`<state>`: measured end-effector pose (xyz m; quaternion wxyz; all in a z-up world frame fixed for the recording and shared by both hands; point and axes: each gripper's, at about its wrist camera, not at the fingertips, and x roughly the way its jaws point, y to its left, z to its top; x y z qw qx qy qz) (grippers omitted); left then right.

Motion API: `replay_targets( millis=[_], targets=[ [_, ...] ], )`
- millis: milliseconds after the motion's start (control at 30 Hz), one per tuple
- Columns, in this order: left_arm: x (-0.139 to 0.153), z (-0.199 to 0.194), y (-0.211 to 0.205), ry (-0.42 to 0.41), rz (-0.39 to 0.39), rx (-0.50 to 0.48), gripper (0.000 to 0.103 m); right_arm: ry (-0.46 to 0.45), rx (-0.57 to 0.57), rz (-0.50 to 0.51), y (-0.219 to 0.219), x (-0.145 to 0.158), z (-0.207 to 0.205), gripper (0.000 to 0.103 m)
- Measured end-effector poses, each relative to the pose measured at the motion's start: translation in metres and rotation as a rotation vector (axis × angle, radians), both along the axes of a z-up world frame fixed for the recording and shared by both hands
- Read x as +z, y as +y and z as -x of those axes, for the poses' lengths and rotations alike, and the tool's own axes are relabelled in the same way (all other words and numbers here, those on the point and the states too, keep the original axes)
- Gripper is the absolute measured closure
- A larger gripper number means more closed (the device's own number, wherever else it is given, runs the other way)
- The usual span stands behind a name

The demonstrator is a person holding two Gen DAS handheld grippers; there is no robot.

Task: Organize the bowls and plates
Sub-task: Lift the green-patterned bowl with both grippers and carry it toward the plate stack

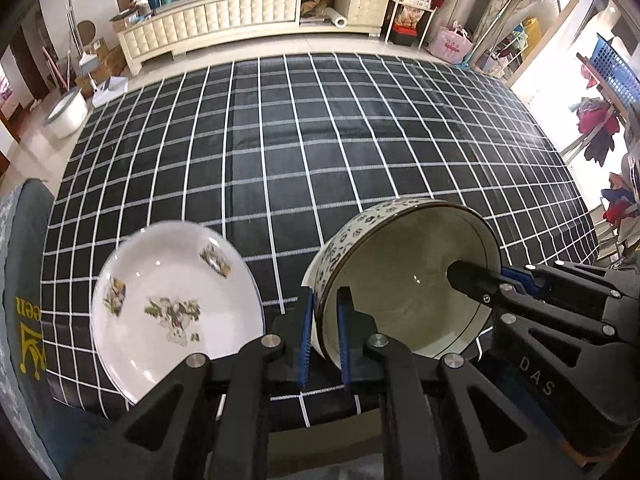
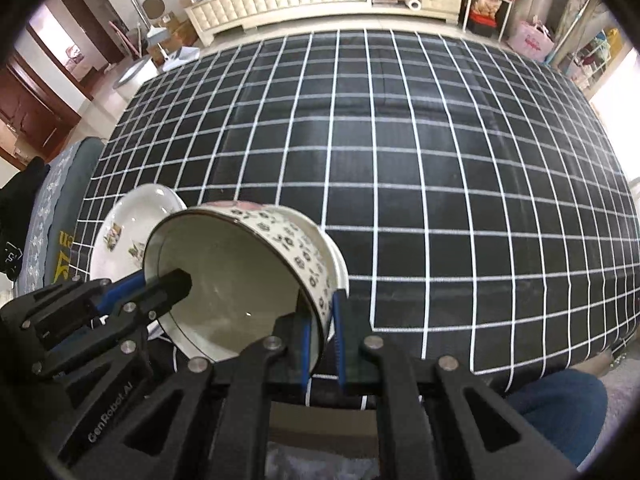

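A flower-patterned bowl (image 1: 400,292) with a pale inside hangs tilted above the near edge of the table, its opening turned toward the cameras. My left gripper (image 1: 325,304) is shut on its left wall, one pad inside and one outside. My right gripper (image 2: 322,312) is shut on the opposite wall of the bowl (image 2: 232,288). Each gripper shows in the other's view, with a black finger reaching into the bowl: the right gripper (image 1: 492,276) and the left gripper (image 2: 148,280). A white plate (image 1: 172,308) with flower prints lies on the cloth left of the bowl, partly hidden behind it in the right wrist view (image 2: 132,220).
The table (image 1: 320,140) wears a black cloth with white grid lines. A grey cushioned chair (image 1: 24,280) stands at its left end. A person's knee in jeans (image 2: 560,412) is at the near right edge. A cream sideboard (image 1: 248,12) lines the far wall.
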<state>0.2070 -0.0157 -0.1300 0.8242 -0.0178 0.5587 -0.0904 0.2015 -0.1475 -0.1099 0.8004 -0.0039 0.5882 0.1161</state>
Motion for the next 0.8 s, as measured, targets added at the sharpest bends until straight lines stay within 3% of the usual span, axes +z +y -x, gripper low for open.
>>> replay_targets(
  millis=[533,733,800],
  targets=[
    [-0.032,-0.003,0.009,0.056,0.03,0.015,0.093,0.061,0.001,0.012,0.003,-0.015,-0.008,0.089],
    [-0.035,-0.005,0.013,0.048,0.035,0.013,0.093,0.044,0.019,0.025,0.006,-0.014,-0.005,0.083],
    [-0.031,-0.004,0.013,0.036,0.036,0.009,0.085,0.029,0.033,0.039,0.007,-0.012,-0.003,0.083]
  ],
)
